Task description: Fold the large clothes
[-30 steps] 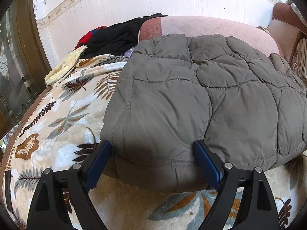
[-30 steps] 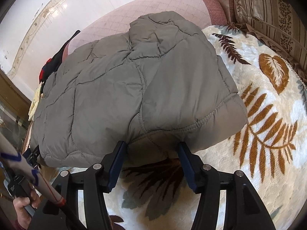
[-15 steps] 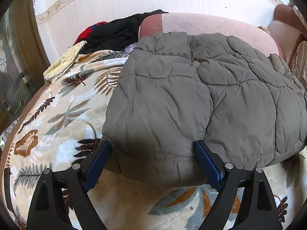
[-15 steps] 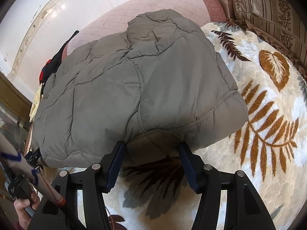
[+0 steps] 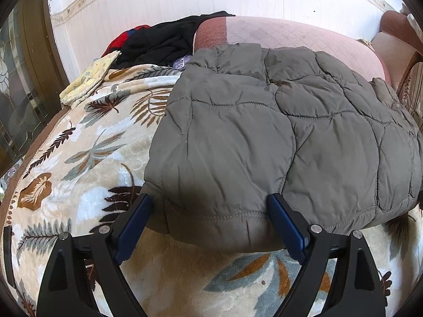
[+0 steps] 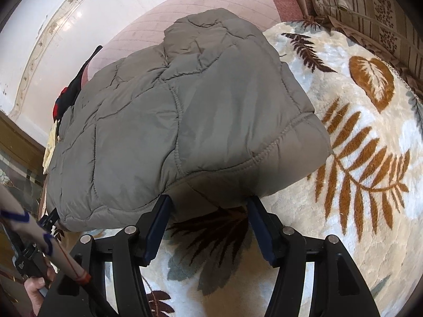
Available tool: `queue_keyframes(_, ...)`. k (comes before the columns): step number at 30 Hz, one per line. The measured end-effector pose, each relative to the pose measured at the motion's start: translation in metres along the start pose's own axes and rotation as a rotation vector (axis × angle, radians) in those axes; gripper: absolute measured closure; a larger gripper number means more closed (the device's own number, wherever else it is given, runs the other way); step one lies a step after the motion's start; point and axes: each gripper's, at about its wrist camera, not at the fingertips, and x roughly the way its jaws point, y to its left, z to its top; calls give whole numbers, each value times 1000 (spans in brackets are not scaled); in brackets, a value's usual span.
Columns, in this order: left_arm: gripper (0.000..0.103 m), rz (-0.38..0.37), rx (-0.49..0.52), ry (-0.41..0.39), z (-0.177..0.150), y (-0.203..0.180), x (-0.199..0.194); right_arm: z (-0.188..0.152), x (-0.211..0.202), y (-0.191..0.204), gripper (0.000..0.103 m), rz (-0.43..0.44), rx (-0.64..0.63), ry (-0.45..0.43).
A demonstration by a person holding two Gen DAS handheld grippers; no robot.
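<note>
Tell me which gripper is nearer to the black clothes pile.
Left. The left gripper is at the jacket hem below the black clothes pile; the right gripper is at the opposite hem corner.

My grey jacket (image 5: 264, 137) hides most of the dark clothes pile (image 5: 161, 45) and runs off the right edge.

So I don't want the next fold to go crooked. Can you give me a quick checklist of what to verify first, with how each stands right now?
1. Grey quilted jacket lies folded and flat on the leaf-print blanket: ok.
2. Left gripper straddles the jacket's near hem, jaws wide, not clamping: ok.
3. Right gripper at the near corner, jaws apart, not gripping: ok.
4. Both grippers catch every layer of the fold: cannot tell, the underside is hidden.
5. Pile of dark clothes sits apart from the jacket, beyond it: ok.
</note>
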Motion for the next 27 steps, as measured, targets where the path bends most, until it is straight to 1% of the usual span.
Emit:
queue_keyframes(8, 13, -4, -4, 3, -1, 1, 0, 0, -1, -1, 36, -3, 8, 3)
queue_keyframes(16, 10, -20, -24, 22, -1, 7, 1, 1, -1, -6, 33, 4, 30, 10)
queue_keyframes(22, 8, -68, -92, 73, 0, 23, 2, 6, -10, -21, 31, 7, 76, -10)
queue_keyframes(25, 7, -85, -136, 93, -1, 38, 3, 9, -17, -43, 30, 13, 155, -35)
queue_keyframes(27, 7, -114, -176, 116, -3, 50, 5, 10, -20, -56, 29, 19, 203, -44)
